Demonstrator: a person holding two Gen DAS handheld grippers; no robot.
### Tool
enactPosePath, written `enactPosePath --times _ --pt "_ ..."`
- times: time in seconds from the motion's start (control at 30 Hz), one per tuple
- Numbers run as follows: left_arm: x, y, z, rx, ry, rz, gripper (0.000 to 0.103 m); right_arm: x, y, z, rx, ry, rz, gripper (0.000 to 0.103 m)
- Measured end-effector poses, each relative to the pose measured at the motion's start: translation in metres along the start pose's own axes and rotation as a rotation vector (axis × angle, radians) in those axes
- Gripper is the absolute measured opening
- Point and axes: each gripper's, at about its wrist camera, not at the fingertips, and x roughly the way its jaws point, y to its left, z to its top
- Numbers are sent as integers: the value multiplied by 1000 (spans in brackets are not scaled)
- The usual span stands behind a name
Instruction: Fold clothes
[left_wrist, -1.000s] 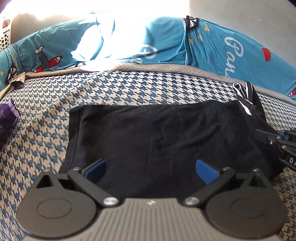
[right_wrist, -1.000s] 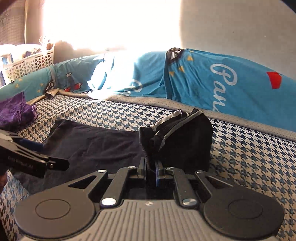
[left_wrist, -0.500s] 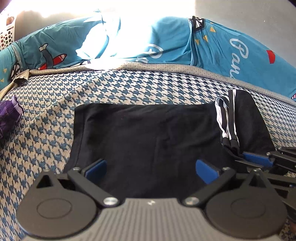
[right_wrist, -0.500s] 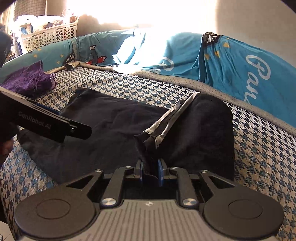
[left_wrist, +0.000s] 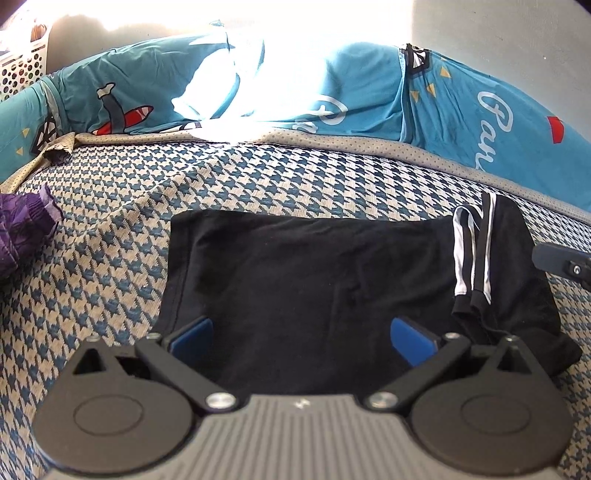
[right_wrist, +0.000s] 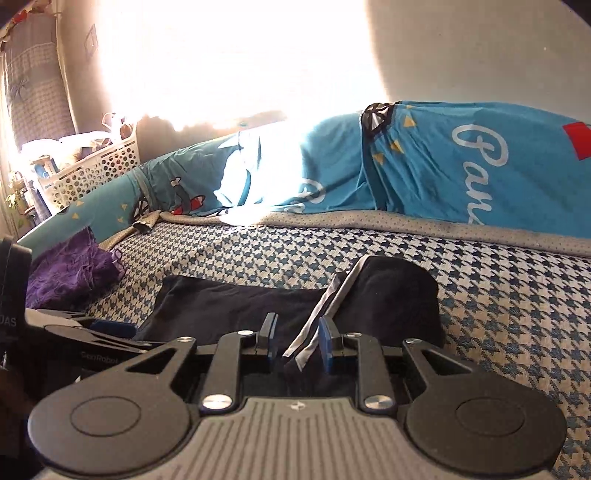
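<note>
A black garment (left_wrist: 314, 288) lies flat on the houndstooth bed cover (left_wrist: 110, 240). Its right sleeve with white stripes (left_wrist: 472, 254) is folded over onto the body. My left gripper (left_wrist: 301, 338) hovers open over the garment's near edge, with nothing pressed between the blue pads. In the right wrist view my right gripper (right_wrist: 297, 341) has its jaws slightly apart. The striped sleeve edge (right_wrist: 332, 306) lies loose between them, and the pads do not press on it. A tip of the right gripper (left_wrist: 561, 260) shows at the right edge of the left wrist view.
A crumpled purple garment (right_wrist: 70, 273) lies at the left of the bed. A blue printed duvet (left_wrist: 461, 110) is bunched along the far side against the wall. A white perforated basket (right_wrist: 92, 170) stands at the back left. The left gripper (right_wrist: 92, 332) sits low left.
The right gripper laid the striped sleeve over the garment, then parted its jaws and let it go, drawing back toward the right. The left gripper stayed put.
</note>
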Motion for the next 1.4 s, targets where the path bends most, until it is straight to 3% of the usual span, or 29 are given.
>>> enactPosePath --times 0.2,0.3,0.53,0.7,1.03,1.4 --pt "0 5 1 -12 -1 4 103 12 -15 10 37 -67 -184 23" --pt "0 9 1 -21 1 3 103 21 -19 13 61 -69 -219 23" --pt "1 23 3 -40 8 22 103 62 -10 -6 22 74 -210 25" --pt "1 36 2 -75 17 30 103 74 0 -16 -43 85 -248 27" --pt "-7 55 8 -127 2 51 103 31 -2 6 24 55 -190 27" --pt "-19 89 15 -185 -28 92 103 17 23 -29 -73 217 -205 28"
